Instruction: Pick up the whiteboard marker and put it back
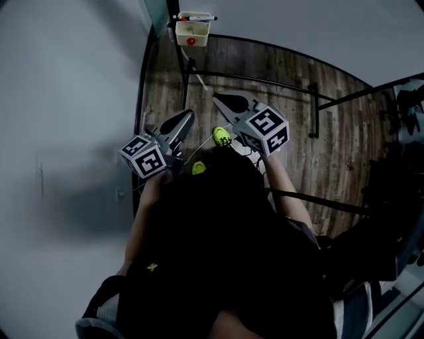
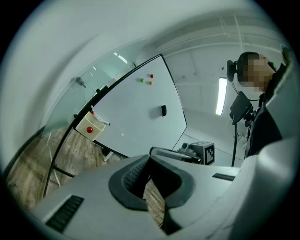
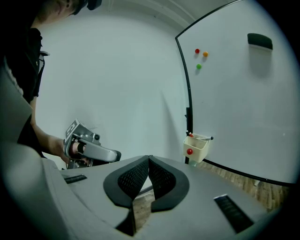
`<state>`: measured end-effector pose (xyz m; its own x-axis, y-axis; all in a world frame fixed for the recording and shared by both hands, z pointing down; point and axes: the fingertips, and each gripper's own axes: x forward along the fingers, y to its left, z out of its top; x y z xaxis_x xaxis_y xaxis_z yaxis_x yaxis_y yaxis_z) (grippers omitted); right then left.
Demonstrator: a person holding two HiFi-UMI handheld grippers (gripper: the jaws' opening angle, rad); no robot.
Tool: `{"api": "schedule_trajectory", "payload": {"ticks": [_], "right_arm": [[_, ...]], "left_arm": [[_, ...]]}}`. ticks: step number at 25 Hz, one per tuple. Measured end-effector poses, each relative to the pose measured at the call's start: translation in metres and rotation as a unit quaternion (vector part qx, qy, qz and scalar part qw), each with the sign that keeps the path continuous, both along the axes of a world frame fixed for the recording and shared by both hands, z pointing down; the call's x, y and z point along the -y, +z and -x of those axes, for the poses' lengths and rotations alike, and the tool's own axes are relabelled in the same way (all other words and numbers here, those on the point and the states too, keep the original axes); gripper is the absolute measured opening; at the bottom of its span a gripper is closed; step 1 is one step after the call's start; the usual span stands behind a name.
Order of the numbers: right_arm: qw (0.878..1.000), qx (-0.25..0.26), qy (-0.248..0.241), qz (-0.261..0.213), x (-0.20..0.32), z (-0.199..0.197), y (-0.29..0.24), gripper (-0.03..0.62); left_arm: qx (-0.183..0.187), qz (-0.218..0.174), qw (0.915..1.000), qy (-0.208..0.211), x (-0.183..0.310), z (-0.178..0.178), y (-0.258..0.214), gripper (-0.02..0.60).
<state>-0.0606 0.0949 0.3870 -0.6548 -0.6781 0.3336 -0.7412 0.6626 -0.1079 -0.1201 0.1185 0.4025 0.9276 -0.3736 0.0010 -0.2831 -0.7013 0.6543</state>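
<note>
The whiteboard marker [image 1: 197, 18] lies across the top of a cream tray [image 1: 192, 33] with a red magnet on its front, fixed at the whiteboard's lower corner. Both gripper views show that marker [image 2: 104, 123] [image 3: 205, 137] far ahead of the jaws. My left gripper [image 1: 188, 117] is shut with nothing between its jaws, well short of the tray. My right gripper [image 1: 217, 98] is shut and empty too, beside the left one and slightly nearer the tray. Both point toward the whiteboard [image 2: 136, 122].
The whiteboard [image 3: 243, 103] carries a black eraser [image 3: 260, 41] and three small coloured magnets [image 3: 197, 51]. Its black metal stand [image 1: 265, 83] runs across the wood floor [image 1: 344, 139]. My yellow-green shoes [image 1: 222, 137] show below the grippers.
</note>
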Motion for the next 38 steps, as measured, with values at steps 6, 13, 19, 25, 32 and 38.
{"api": "schedule_trajectory", "payload": {"ticks": [6,13,19,25,32,38], "right_arm": [[1.0,0.009,-0.021,0.008,0.034,-0.019,0.008,0.005],[0.999,0.014,-0.043,0.022,0.075,-0.046,0.016,0.005],[0.997,0.019,-0.065,0.029,0.11,-0.069,0.023,0.005],[0.995,0.019,-0.091,0.033,0.143,-0.081,0.025,0.005],[0.992,0.02,-0.125,0.026,0.172,-0.093,0.033,0.005],[0.99,0.018,-0.135,0.025,0.194,-0.099,0.038,0.005]], "left_arm": [[0.004,0.005,0.9995,-0.03,0.031,-0.017,0.002,0.003],[0.015,0.018,0.9987,-0.046,0.07,-0.047,0.008,0.003],[0.021,0.023,0.9974,-0.066,0.102,-0.074,0.013,0.003],[0.029,0.028,0.9952,-0.09,0.129,-0.091,0.01,0.003],[0.041,0.024,0.9904,-0.13,0.152,-0.105,0.018,0.003],[0.045,0.027,0.9871,-0.151,0.165,-0.111,0.015,0.003]]}}
